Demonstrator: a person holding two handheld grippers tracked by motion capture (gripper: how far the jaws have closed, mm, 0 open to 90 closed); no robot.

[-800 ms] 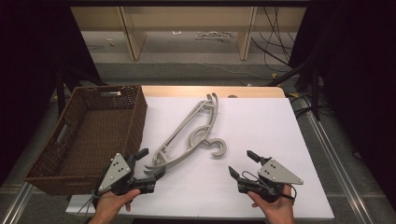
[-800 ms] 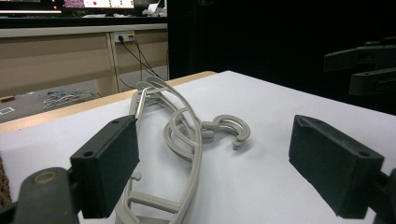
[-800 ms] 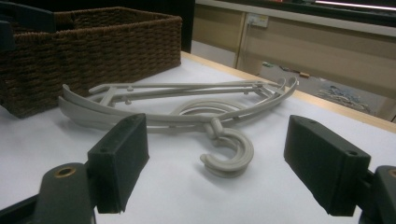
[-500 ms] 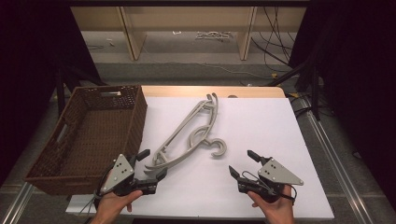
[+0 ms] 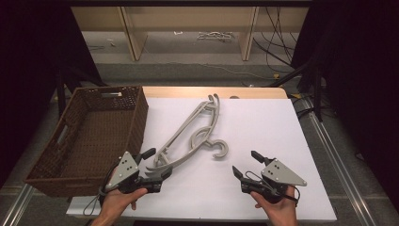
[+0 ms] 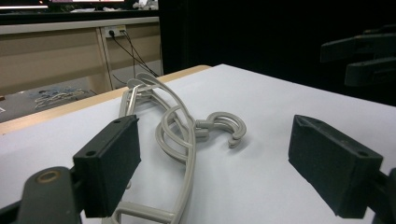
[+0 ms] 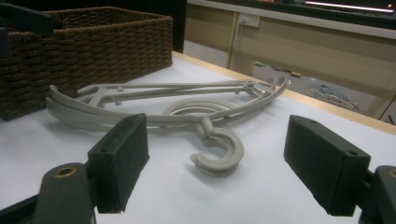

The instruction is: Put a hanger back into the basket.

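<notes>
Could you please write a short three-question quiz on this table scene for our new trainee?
1. True or false: the grey hangers lie inside the basket.
2. Which gripper is nearer the hangers: (a) the left gripper, (b) the right gripper?
3. In a word, how do the jaws of both grippers stand?

Key
1. False: the hangers lie on the white tabletop, beside the basket.
2. (a): the hangers' near end lies by the left gripper's jaws, while the right gripper is apart from the hooks.
3. Open, with nothing held.
</notes>
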